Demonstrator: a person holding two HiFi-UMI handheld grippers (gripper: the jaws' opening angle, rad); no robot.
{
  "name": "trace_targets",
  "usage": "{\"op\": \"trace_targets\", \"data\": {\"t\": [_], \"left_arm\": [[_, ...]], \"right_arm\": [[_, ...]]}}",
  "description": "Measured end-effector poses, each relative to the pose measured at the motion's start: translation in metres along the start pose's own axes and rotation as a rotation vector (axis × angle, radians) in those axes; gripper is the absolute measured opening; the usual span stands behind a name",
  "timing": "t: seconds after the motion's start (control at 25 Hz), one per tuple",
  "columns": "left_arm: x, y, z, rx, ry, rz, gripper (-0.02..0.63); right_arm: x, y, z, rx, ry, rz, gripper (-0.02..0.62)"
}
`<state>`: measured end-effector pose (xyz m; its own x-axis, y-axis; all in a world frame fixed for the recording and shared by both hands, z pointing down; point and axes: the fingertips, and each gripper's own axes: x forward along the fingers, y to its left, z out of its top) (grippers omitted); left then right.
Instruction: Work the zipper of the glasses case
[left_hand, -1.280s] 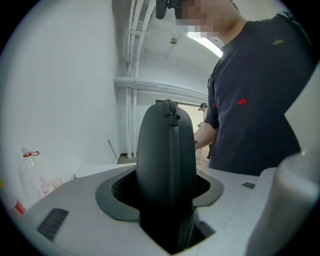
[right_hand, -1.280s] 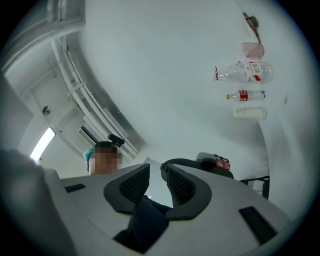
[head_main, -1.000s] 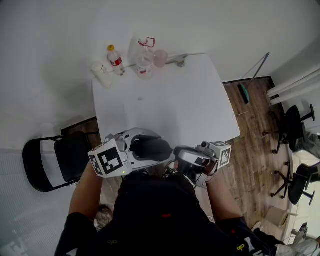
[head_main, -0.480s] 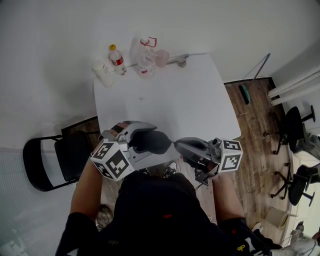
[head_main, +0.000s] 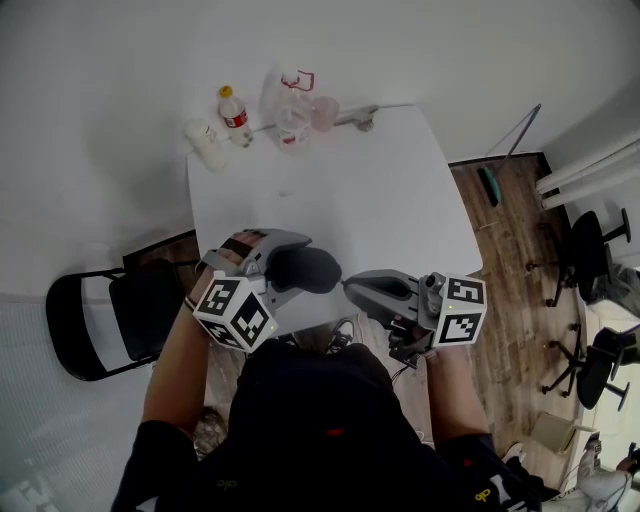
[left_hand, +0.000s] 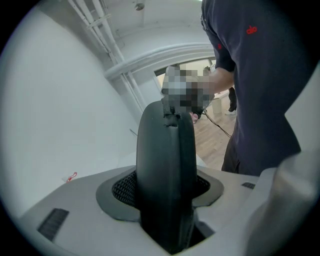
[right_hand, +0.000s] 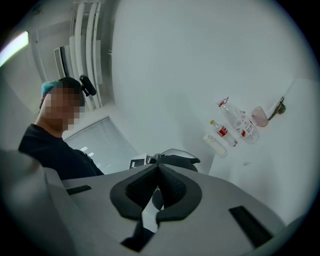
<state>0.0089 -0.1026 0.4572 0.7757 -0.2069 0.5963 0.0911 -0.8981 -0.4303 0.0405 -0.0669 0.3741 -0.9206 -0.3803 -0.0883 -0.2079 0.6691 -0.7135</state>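
Note:
A black glasses case (head_main: 305, 268) is held over the near edge of the white table (head_main: 380, 190), in front of the person's body. My left gripper (head_main: 285, 270) is shut on it across its sides. In the left gripper view the case (left_hand: 165, 175) stands upright between the pads, seam toward the camera. The zipper pull (left_hand: 172, 117) sticks up at the case's far end. My right gripper (head_main: 348, 287) comes in from the right and its tips meet at that end, pinched on the pull. In the right gripper view its pads (right_hand: 170, 182) are pressed together.
At the table's far edge stand a red-labelled bottle (head_main: 232, 113), a clear bottle (head_main: 290, 122), a pink cup (head_main: 322, 115) and a white tube (head_main: 205, 146). A black folding chair (head_main: 100, 320) is at the left. Office chairs (head_main: 590, 250) stand on the wood floor at the right.
The left gripper has rolled, turning its marker cube downward, and carries the case slightly higher. The right gripper has drawn back to the right, with its tips staying at the case's end.

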Motion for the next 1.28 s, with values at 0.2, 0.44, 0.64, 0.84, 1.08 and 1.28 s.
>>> {"op": "trace_targets", "data": {"t": [0.2,0.44,0.64,0.84,1.08,1.28], "left_arm": [[0.009,0.001,-0.007,0.014,0.045,0.008,0.261],[0.017,0.003,-0.019,0.030,0.128,0.035,0.261],[0.023,-0.003,-0.023,0.013,0.178,0.016,0.261],[0.026,-0.007,-0.025,-0.006,0.183,0.006,0.261],[0.024,-0.003,-0.020,-0.051,0.150,0.045,0.262],[0.022,0.006,-0.022,-0.099,0.123,0.089,0.262]], "right_arm": [[0.009,0.001,-0.005,-0.017,0.034,-0.010,0.018],[0.021,-0.005,-0.013,-0.037,0.077,-0.057,0.020],[0.027,-0.007,-0.019,-0.055,0.111,-0.098,0.020],[0.030,-0.008,-0.022,-0.040,0.106,-0.102,0.020],[0.027,-0.007,-0.017,-0.090,0.098,-0.124,0.020],[0.024,-0.004,-0.011,-0.151,0.068,-0.127,0.021]]}}
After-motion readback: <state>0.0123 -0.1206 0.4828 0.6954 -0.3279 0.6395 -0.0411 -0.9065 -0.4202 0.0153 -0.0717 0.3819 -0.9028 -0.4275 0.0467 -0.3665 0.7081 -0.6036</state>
